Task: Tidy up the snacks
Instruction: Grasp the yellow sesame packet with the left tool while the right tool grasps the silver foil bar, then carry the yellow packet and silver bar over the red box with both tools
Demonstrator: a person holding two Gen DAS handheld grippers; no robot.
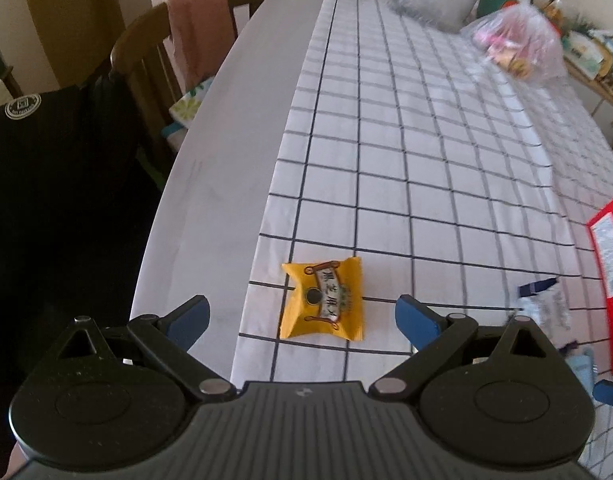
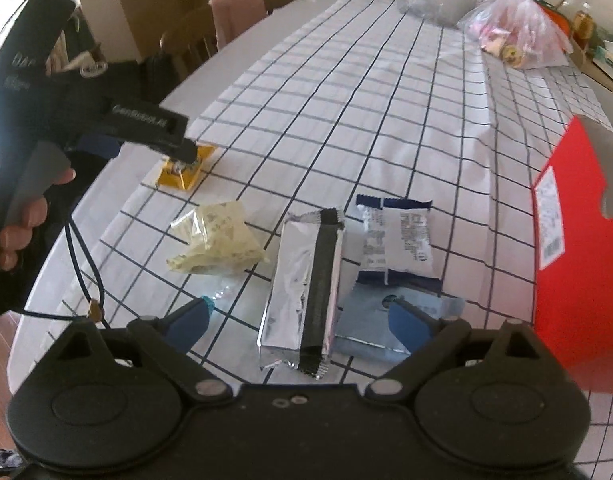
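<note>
1. Yellow snack packet [image 1: 324,304], on the checked cloth: a white scroll-shaped label carries black Chinese characters in a vertical line; the glyphs are too blurred to read with certainty.

2. Red box [image 2: 578,240], at the right side of the table: a white printed sticker with a barcode and lines of small print, none of it legible.

3. Blue-and-white packet [image 2: 398,240]: a block of fine print on the back, illegible.

4. Left gripper [image 2: 174,148], seen from the right wrist view: pale lettering along its black side, blurred, unreadable.

5. Dark garment [image 1: 46,128] on a chair: a round white emblem, its wording too small to read.
</note>
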